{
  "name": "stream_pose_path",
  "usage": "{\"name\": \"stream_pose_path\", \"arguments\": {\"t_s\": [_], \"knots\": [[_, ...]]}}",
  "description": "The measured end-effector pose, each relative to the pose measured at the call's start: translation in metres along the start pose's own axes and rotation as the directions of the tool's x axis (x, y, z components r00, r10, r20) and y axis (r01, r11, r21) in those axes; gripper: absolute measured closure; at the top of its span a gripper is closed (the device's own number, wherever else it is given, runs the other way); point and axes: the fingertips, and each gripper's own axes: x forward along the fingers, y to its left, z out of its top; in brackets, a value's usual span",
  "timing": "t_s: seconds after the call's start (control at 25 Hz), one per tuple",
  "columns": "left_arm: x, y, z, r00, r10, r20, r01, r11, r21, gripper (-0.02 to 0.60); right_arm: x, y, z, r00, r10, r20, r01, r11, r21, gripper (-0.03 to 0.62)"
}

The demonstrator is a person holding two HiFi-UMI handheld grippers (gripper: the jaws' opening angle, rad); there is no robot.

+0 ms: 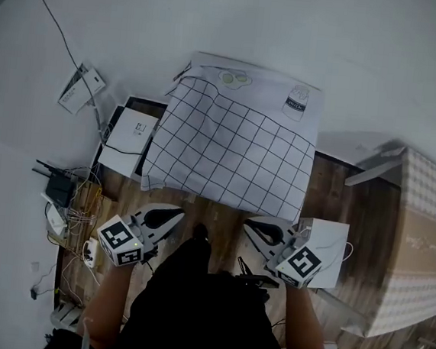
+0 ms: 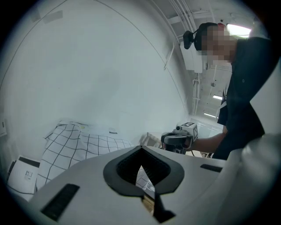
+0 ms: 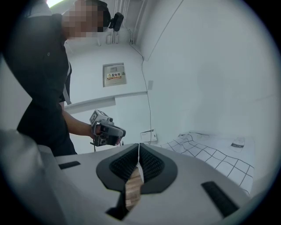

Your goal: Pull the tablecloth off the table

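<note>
A white tablecloth with a black grid (image 1: 232, 152) lies over a small table by the wall, and its near hem hangs down over the wooden floor. Its plain far strip carries a bottle print (image 1: 295, 102). My left gripper (image 1: 179, 214) and right gripper (image 1: 248, 226) are side by side just short of that hem, both pointing at it. Both are shut with nothing visibly pinched. In the left gripper view the jaws (image 2: 141, 151) meet, with the cloth (image 2: 74, 143) beyond them. The right gripper's jaws (image 3: 139, 147) also meet, with the cloth (image 3: 210, 154) to the right.
A white box on a dark tray (image 1: 130, 132) sits left of the table, with a router and tangled cables (image 1: 63, 189) on the floor beside it. A white box (image 1: 331, 246) stands behind my right gripper. A second table with a beige patterned cloth (image 1: 418, 243) fills the right side.
</note>
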Motion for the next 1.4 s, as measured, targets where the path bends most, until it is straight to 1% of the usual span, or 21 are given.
{"name": "stream_pose_path", "arguments": {"t_s": [0.2,0.32,0.44,0.6,0.72,0.84,0.96,1.12,1.2,1.24,1.32,1.4], "knots": [[0.008,0.045,0.026,0.999,-0.039,-0.01,0.039,0.999,0.034,0.574,0.041,-0.035,0.008,0.999,-0.038,-0.021,0.038,0.999,0.008,0.574],[0.014,0.073,0.026,0.997,-0.07,-0.026,0.072,0.996,0.053,0.574,0.067,-0.053,0.016,0.997,-0.063,-0.038,0.063,0.998,0.0,0.574],[0.022,0.097,0.027,0.993,-0.117,-0.026,0.118,0.992,0.047,0.574,0.084,-0.07,0.022,0.993,-0.101,-0.055,0.101,0.995,-0.007,0.574],[0.038,0.122,0.033,0.989,-0.141,-0.049,0.143,0.988,0.049,0.574,0.085,-0.087,0.023,0.985,-0.155,-0.08,0.155,0.988,-0.007,0.574],[0.056,0.132,0.034,0.985,-0.157,-0.068,0.161,0.985,0.055,0.574,0.078,-0.1,0.025,0.98,-0.186,-0.076,0.187,0.982,0.002,0.574],[0.073,0.14,0.034,0.981,-0.169,-0.092,0.174,0.983,0.057,0.574,0.071,-0.118,0.017,0.973,-0.21,-0.096,0.212,0.977,0.02,0.574],[0.092,0.148,0.036,0.981,-0.153,-0.12,0.16,0.986,0.054,0.574,0.073,-0.137,0.017,0.979,-0.186,-0.078,0.189,0.982,0.028,0.574],[0.111,0.155,0.045,0.98,-0.12,-0.158,0.133,0.989,0.07,0.574,0.077,-0.164,0.03,0.987,-0.154,-0.048,0.156,0.987,0.032,0.574],[0.119,0.159,0.053,0.977,-0.091,-0.192,0.112,0.989,0.1,0.574,0.076,-0.178,0.033,0.991,-0.135,-0.022,0.136,0.99,0.035,0.574],[0.123,0.161,0.056,0.977,-0.086,-0.195,0.111,0.987,0.12,0.574,0.075,-0.185,0.034,0.992,-0.125,-0.017,0.125,0.992,0.03,0.574],[0.132,0.164,0.062,0.977,-0.071,-0.199,0.101,0.984,0.145,0.574,0.073,-0.2,0.036,0.993,-0.114,-0.02,0.114,0.993,0.015,0.572],[0.141,0.166,0.068,0.974,-0.043,-0.222,0.081,0.983,0.164,0.574,0.069,-0.213,0.037,0.993,-0.112,-0.022,0.112,0.994,0.002,0.572]]}}
